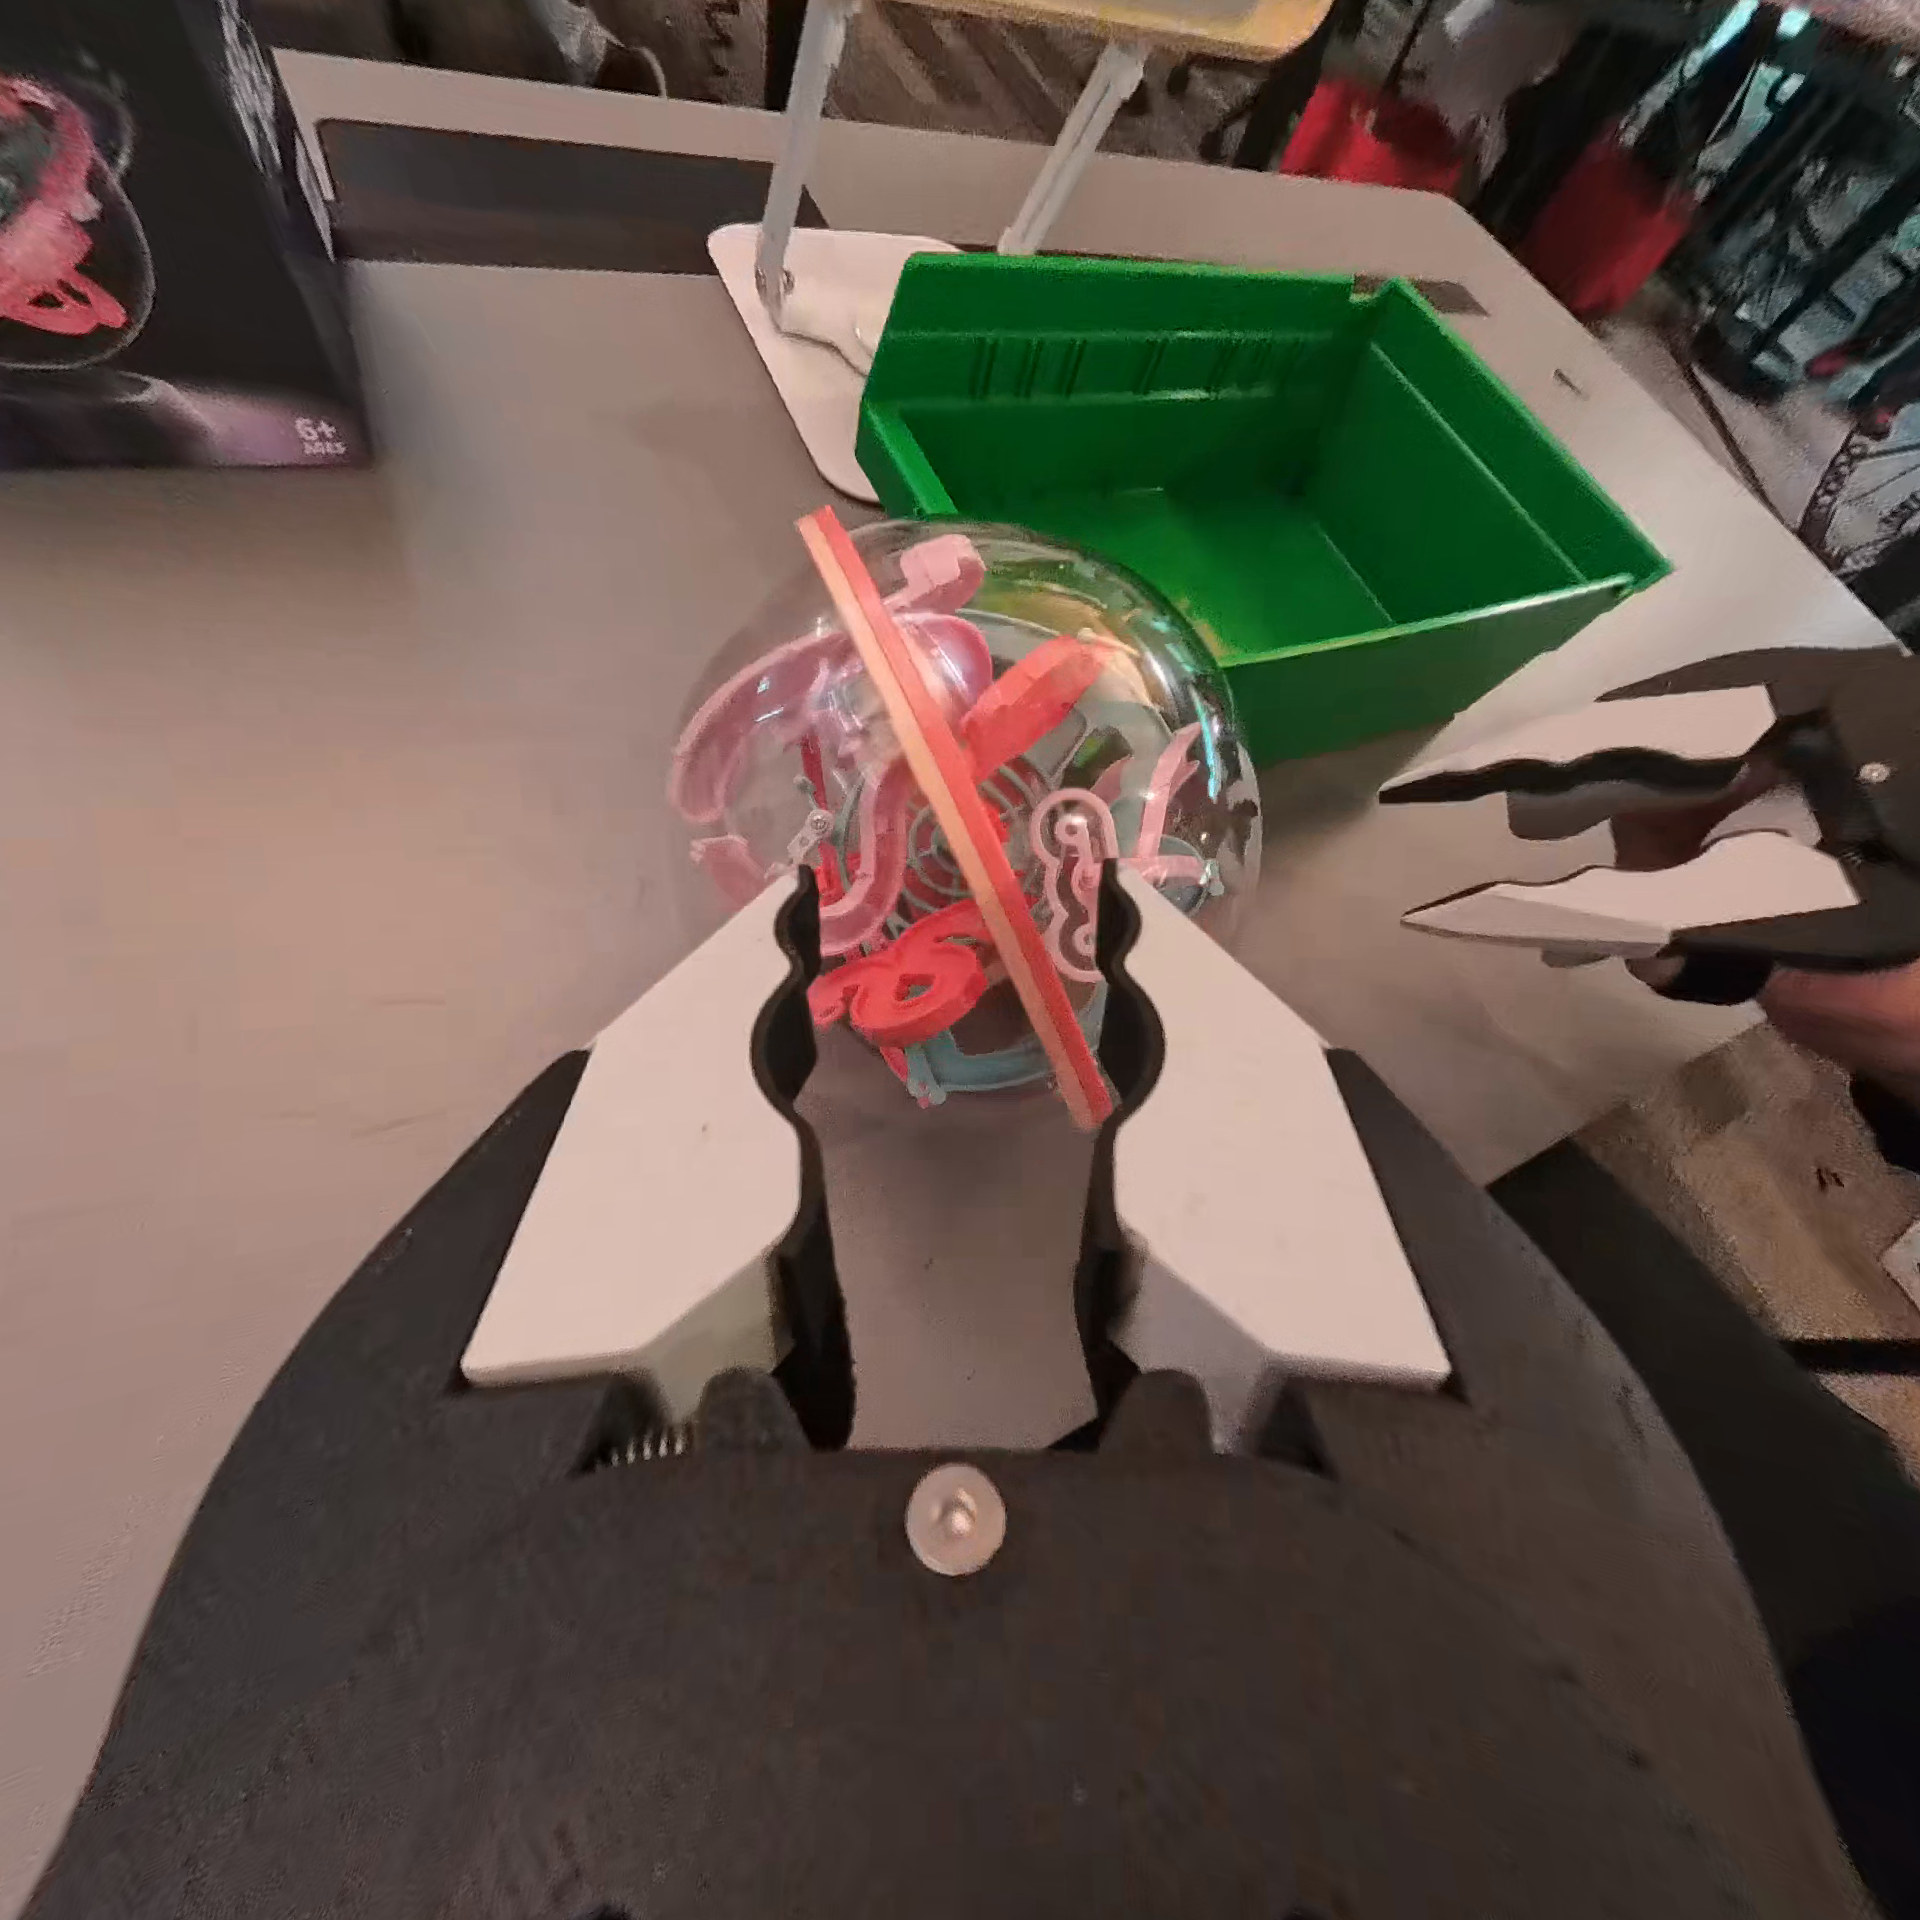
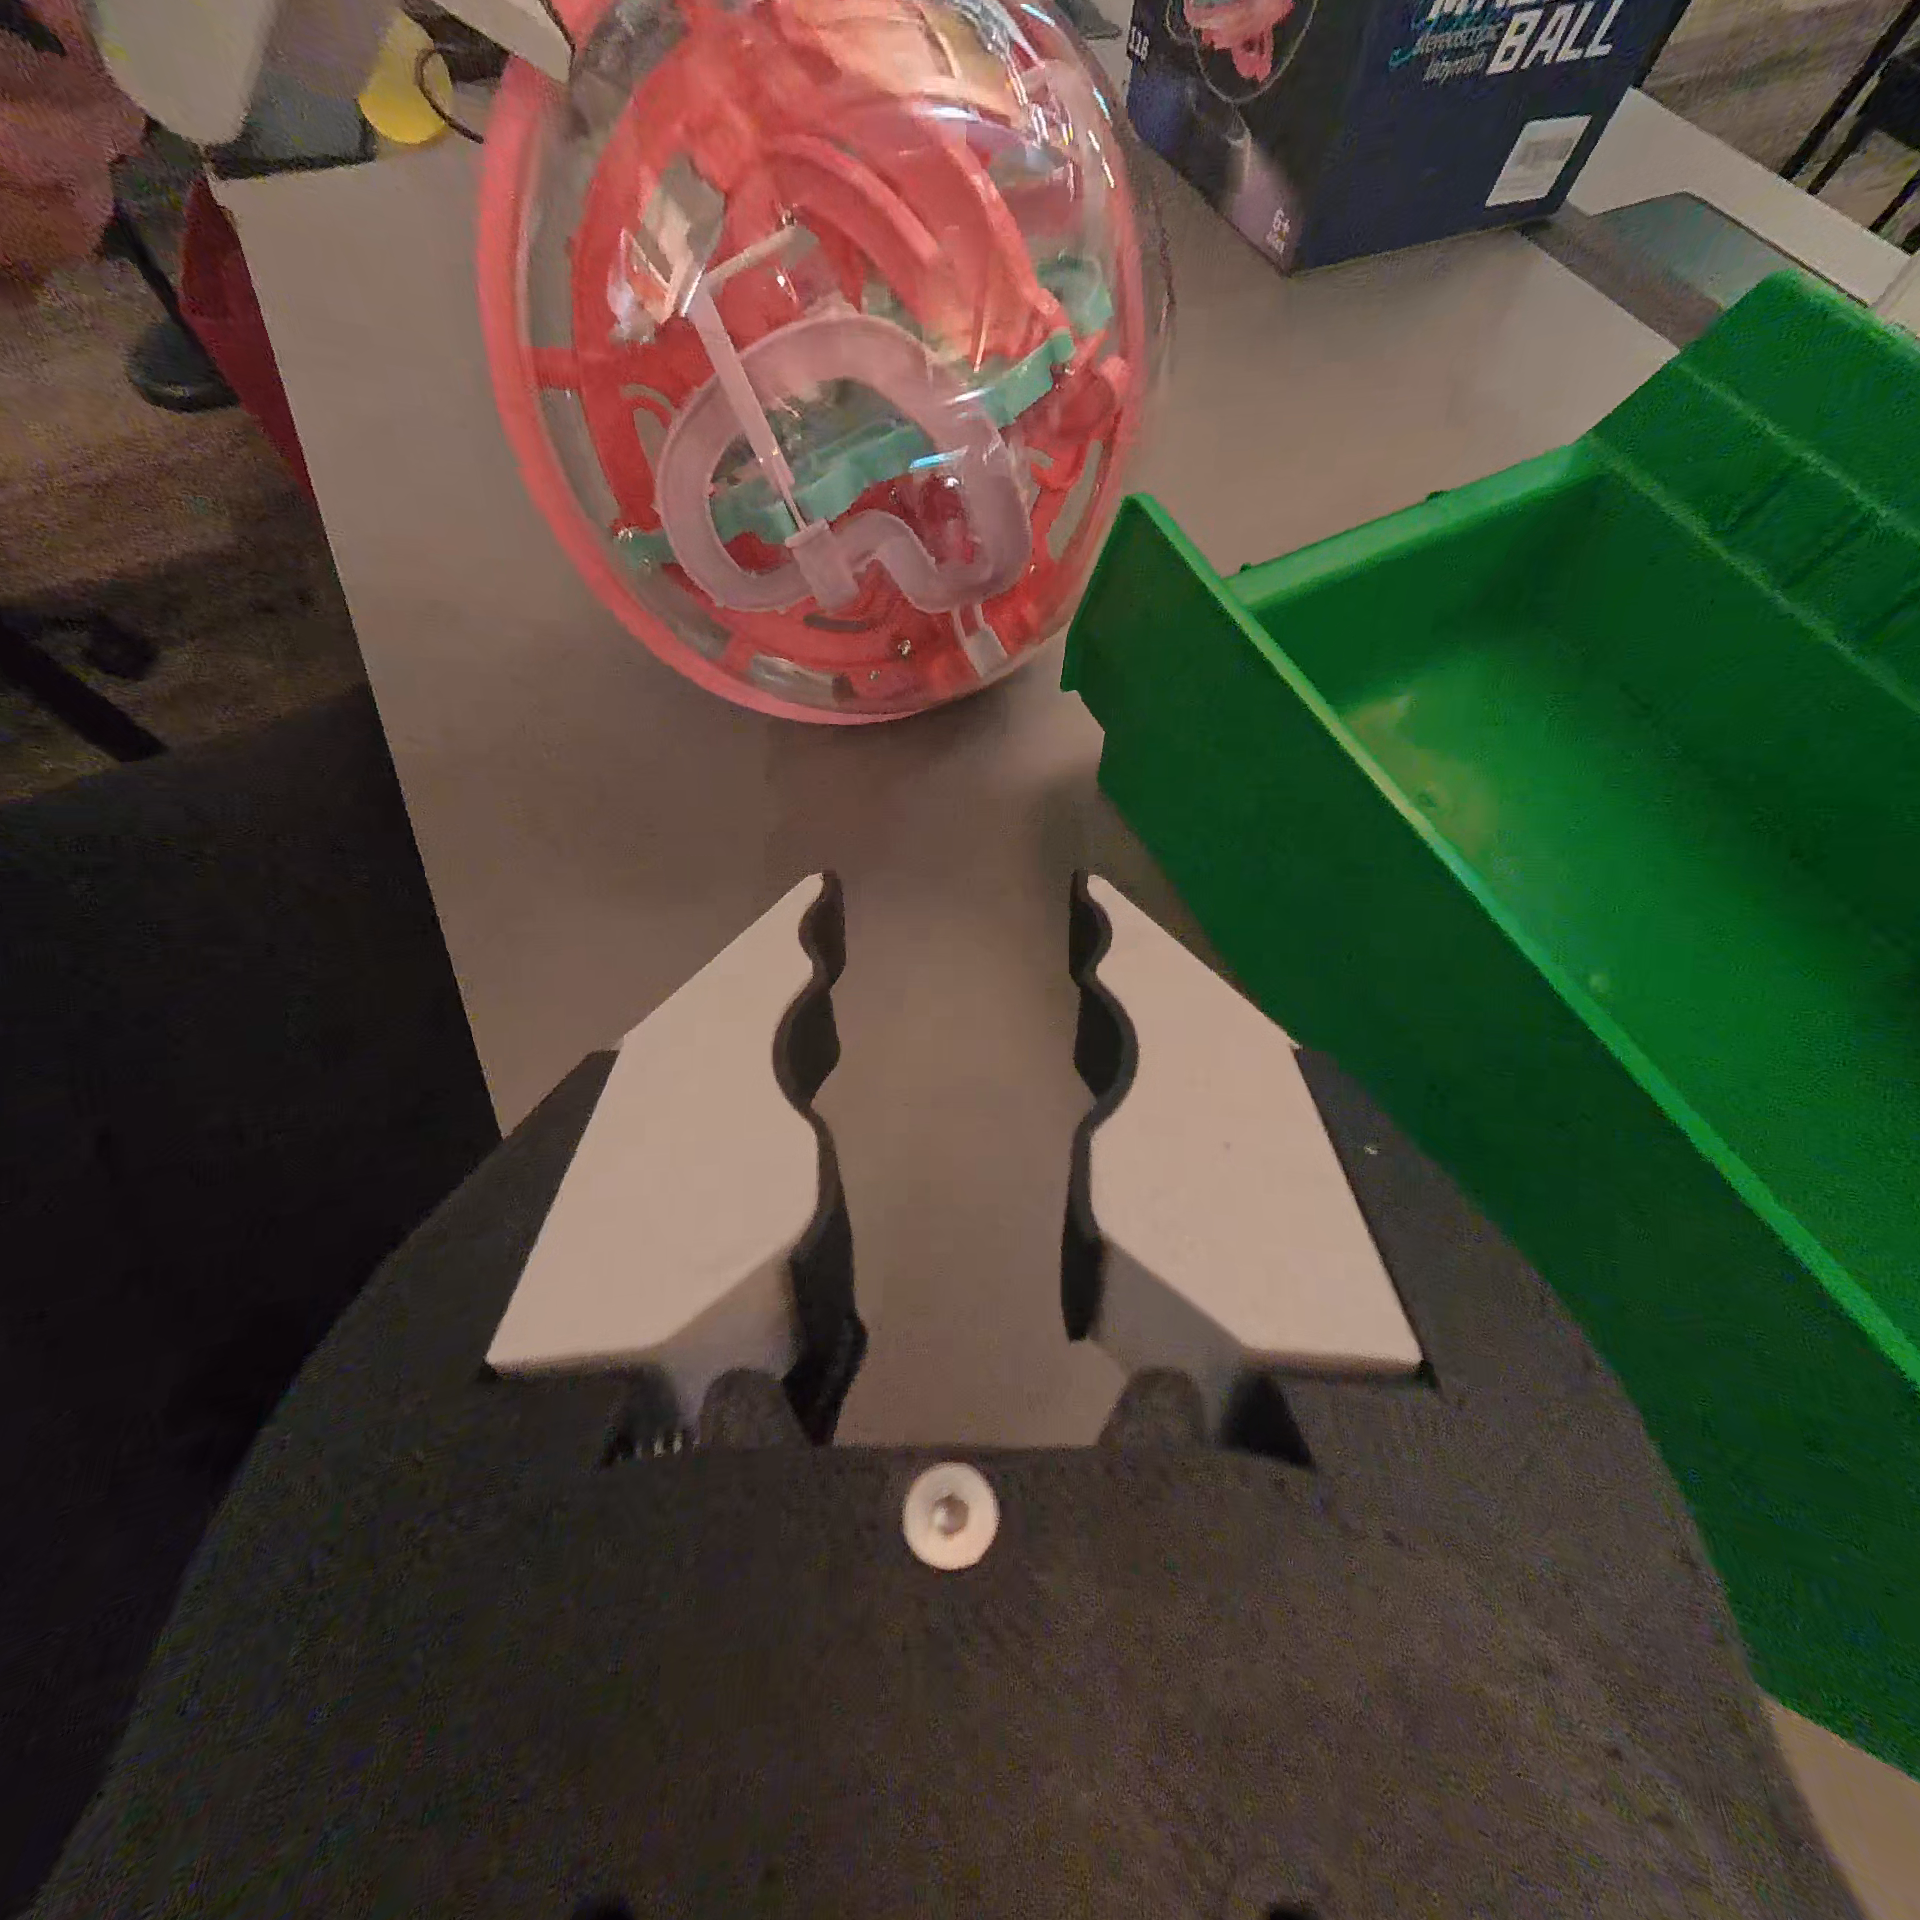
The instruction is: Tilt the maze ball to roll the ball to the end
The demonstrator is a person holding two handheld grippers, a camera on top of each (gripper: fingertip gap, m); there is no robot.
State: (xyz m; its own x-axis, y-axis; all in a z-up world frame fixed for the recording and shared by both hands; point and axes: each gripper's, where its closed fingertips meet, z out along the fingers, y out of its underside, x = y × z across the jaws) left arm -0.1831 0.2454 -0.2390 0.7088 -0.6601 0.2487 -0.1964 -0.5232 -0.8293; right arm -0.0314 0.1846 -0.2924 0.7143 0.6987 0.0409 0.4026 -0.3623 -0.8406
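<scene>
The maze ball (image 1: 966, 810) is a clear sphere with pink, red and teal tracks and a red band around it. It rests on the grey table (image 1: 312, 779). My left gripper (image 1: 958, 883) is open, its fingertips reaching around the ball's near side. I see no pad pressing on it. My right gripper (image 2: 956, 894) is open and empty over bare table, a short way from the ball (image 2: 821, 353). It also shows in the left wrist view (image 1: 1397, 857), to the right of the ball. One white finger of the left gripper (image 2: 177, 62) shows beyond the ball.
An empty green bin (image 1: 1091, 286) stands just behind and right of the ball, and close on the right of my right gripper (image 2: 1174, 623). The toy's dark box (image 1: 156, 260) stands at the far left. A white stand base (image 1: 800, 312) lies behind the bin. The table edge runs along the right.
</scene>
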